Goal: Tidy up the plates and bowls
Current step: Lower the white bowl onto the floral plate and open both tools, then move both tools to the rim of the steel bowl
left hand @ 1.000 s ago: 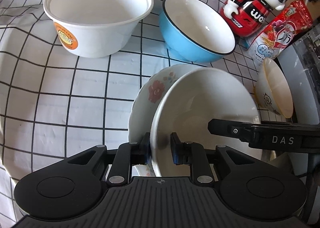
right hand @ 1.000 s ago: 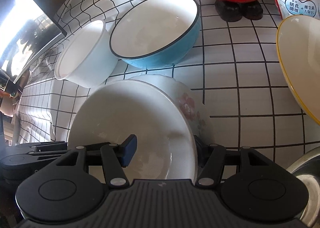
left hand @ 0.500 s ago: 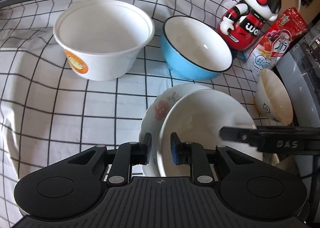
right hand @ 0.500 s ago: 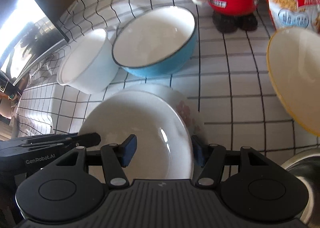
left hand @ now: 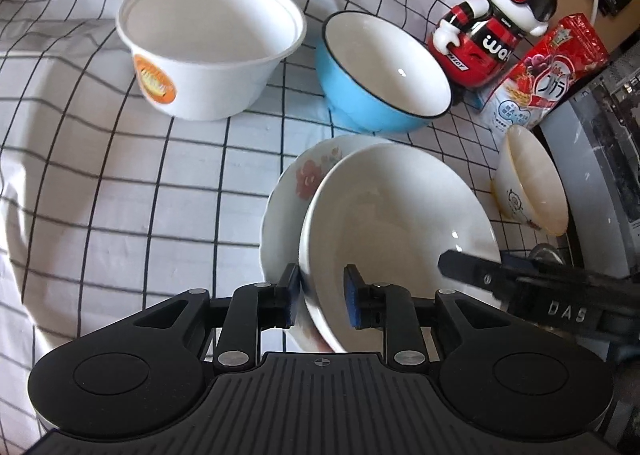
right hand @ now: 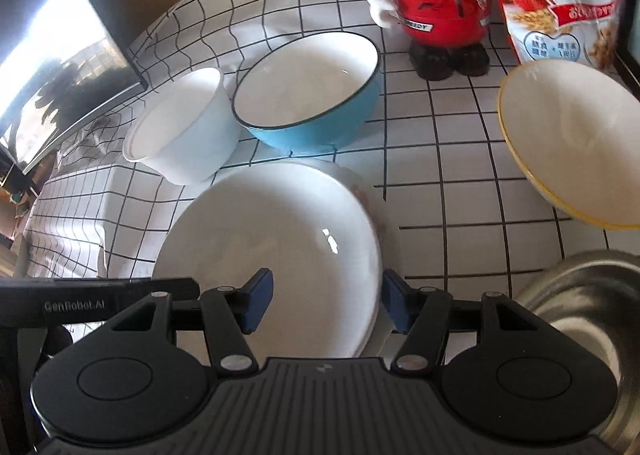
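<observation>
The plain white bowl (left hand: 396,215) sits tilted on the flowered plate (left hand: 296,183) on the checked cloth of the desk (left hand: 120,183), in front of the blue bowl (left hand: 380,71). The left gripper (left hand: 320,291) straddles the bowl's near rim, its fingers opening, with a gap at the inner pad. The right gripper (right hand: 326,301) has its fingers spread across the bowl's other edge, not pressing it.

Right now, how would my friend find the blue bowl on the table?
Start at the red and white toy robot standing at the back of the checked tablecloth. Right beside its feet sits the blue bowl, with a big white paper tub on its other side. It is the only dish that is blue outside, with a thin dark rim.
</observation>
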